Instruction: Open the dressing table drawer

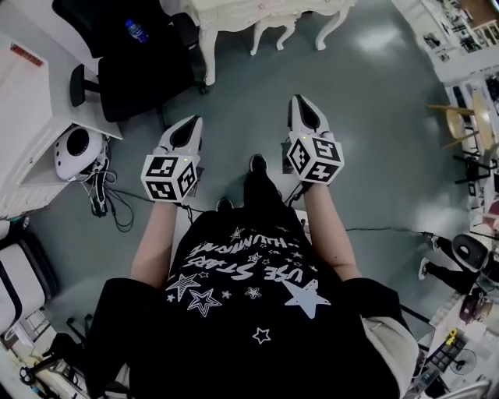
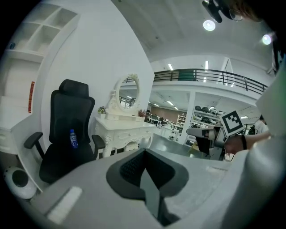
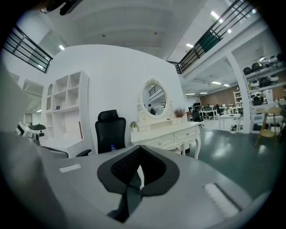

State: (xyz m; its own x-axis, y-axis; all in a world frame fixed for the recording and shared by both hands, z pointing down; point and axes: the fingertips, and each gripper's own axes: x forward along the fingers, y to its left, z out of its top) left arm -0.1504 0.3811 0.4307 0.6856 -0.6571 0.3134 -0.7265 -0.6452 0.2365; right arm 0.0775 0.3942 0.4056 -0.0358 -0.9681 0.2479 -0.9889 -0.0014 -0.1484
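The dressing table (image 1: 265,12) stands at the far side of the green floor (image 1: 374,117), well apart from both grippers. In the right gripper view, the dressing table (image 3: 167,134) shows its front. The drawer (image 3: 185,133) with small knobs is closed, so what is inside cannot be seen. An oval mirror (image 3: 155,99) stands on its counter, with a small potted plant (image 3: 133,125) at one end and a reddish plant (image 3: 179,112) at the other.

The left gripper (image 1: 195,118) and the right gripper (image 1: 299,98) are held side by side in front of the person, pointing toward the table. In the left gripper view, the jaws of the left gripper (image 2: 145,152) are together at the tip and hold nothing. The jaws of the right gripper (image 3: 139,147) also meet at the tip, with only a thin light slit behind it, and they are empty.

A black office chair (image 1: 136,62) stands just beside the table, on its left, and a blue bottle (image 1: 136,31) lies on the seat. Behind the chair, a white shelf unit (image 3: 67,105) has open compartments; the small things in them are too small to tell. A wooden stool (image 3: 267,120) stands far to the right. The floor between the grippers and the table is bare.
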